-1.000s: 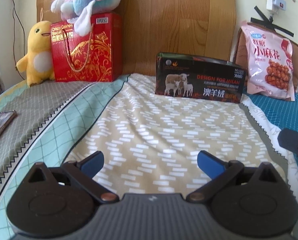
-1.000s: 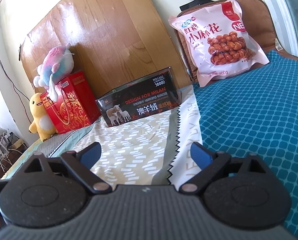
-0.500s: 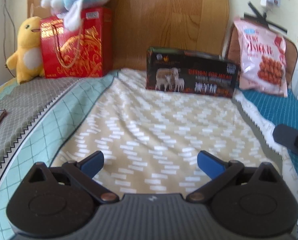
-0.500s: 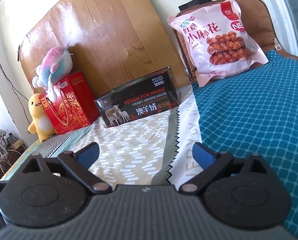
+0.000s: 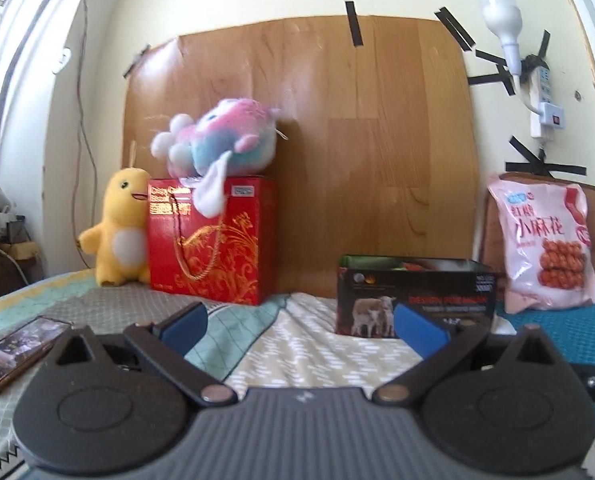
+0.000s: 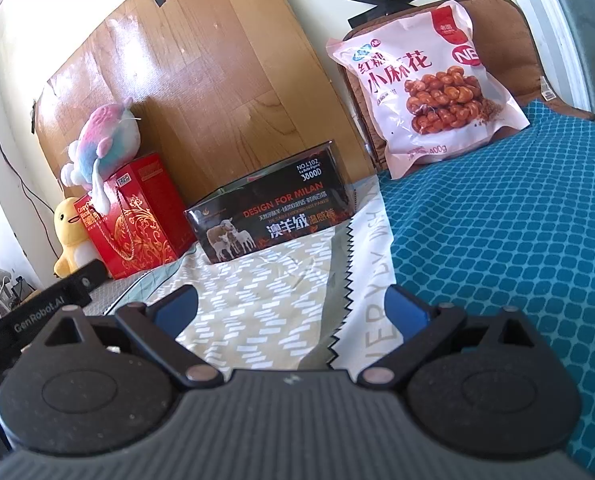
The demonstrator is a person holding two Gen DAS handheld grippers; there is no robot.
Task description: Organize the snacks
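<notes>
On the bed (image 5: 305,344), the left hand-held gripper (image 5: 299,326) now tips up, wide open and empty; the right hand-held gripper (image 6: 291,308) too. Shiny pink snack bag (image 6: 421,92) leans, black box (image 6: 269,216) stands.

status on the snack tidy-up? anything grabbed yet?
Done: nothing clearly; the open black box shows something green and red inside, but what it is cannot be told. In hand: nothing. The left claw and right claw are both open and empty above the bedspread. Left: the pink snack bag leans on the brown cushion, untouched; the red gift box stands by the headboard.
</notes>
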